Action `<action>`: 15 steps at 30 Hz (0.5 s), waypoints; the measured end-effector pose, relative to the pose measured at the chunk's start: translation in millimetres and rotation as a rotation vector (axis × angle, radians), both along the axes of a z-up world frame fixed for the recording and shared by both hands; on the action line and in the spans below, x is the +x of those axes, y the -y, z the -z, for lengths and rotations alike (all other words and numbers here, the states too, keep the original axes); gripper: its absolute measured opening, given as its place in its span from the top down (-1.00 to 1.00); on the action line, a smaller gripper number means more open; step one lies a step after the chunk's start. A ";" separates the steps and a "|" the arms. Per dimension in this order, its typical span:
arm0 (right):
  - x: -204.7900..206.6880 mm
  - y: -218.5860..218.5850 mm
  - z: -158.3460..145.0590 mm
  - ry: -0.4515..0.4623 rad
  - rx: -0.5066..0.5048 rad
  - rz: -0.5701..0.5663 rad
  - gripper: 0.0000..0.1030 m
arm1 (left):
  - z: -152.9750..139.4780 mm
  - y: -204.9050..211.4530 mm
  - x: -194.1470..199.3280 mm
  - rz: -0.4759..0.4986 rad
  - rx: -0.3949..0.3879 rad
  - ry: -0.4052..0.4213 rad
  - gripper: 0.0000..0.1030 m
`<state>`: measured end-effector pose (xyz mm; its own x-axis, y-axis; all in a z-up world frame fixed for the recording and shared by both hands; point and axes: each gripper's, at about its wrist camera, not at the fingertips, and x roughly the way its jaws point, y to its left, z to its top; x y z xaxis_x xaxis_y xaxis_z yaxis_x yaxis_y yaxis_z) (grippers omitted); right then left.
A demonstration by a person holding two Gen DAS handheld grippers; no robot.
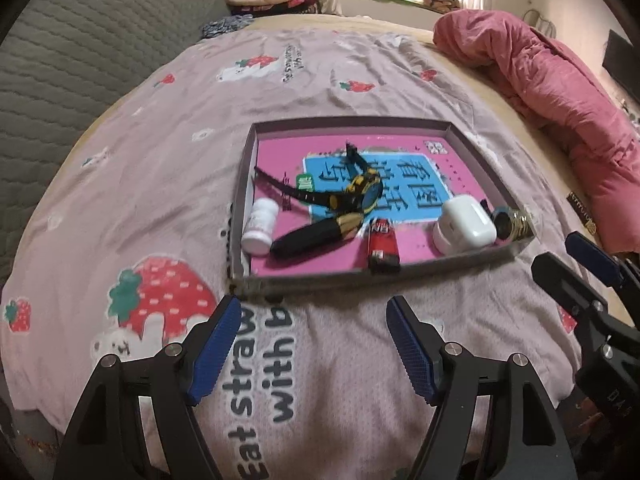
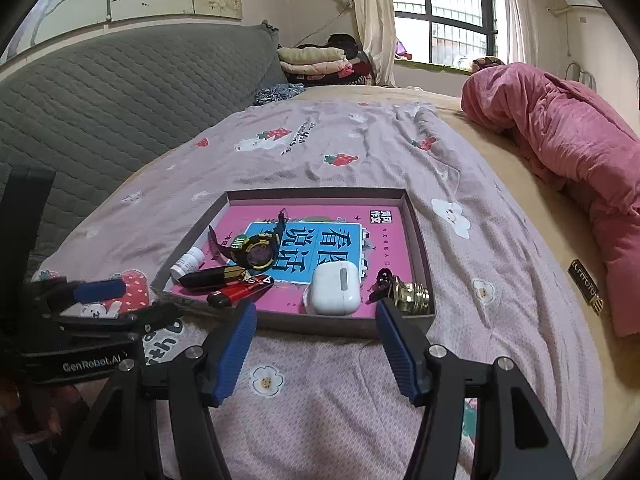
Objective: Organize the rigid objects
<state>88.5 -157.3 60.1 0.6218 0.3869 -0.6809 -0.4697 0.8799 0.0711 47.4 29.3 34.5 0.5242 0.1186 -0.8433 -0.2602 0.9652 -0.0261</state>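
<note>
- Pink sheet [image 1: 168, 168] printed with strawberries covers the bed, and a shallow cardboard tray [image 1: 245, 184] sits on it ahead of me.
- My left claw [image 1: 312, 344] hangs over the sheet just short of the tray's near wall, jaws spread wide, nothing between them.
- My right claw [image 2: 316, 344] hangs at the tray's near right corner, jaws likewise apart and empty.
- Inside the tray, on a pink book [image 2: 384, 220], lie a watch [image 2: 260, 254], a white pill bottle [image 1: 260, 226], a black tube [image 1: 316, 232], a red lighter [image 1: 382, 246], a white earbud case [image 2: 334, 288] and a brass piece [image 2: 416, 294] in the right corner.
</note>
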 end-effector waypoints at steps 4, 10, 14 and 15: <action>-12.1 1.9 0.9 0.011 0.007 0.019 -0.20 | 1.9 6.8 -8.4 -0.002 0.064 -0.005 -0.48; -31.2 2.8 4.3 0.033 0.012 0.047 -0.20 | 4.4 11.5 -21.0 0.022 0.006 0.035 -0.48; -43.2 3.1 8.8 0.050 0.006 0.040 -0.20 | 0.6 14.4 -29.9 0.041 -0.047 0.070 -0.48; -44.9 3.9 11.1 0.045 0.003 0.039 -0.20 | -0.2 14.7 -31.7 0.040 -0.059 0.074 -0.48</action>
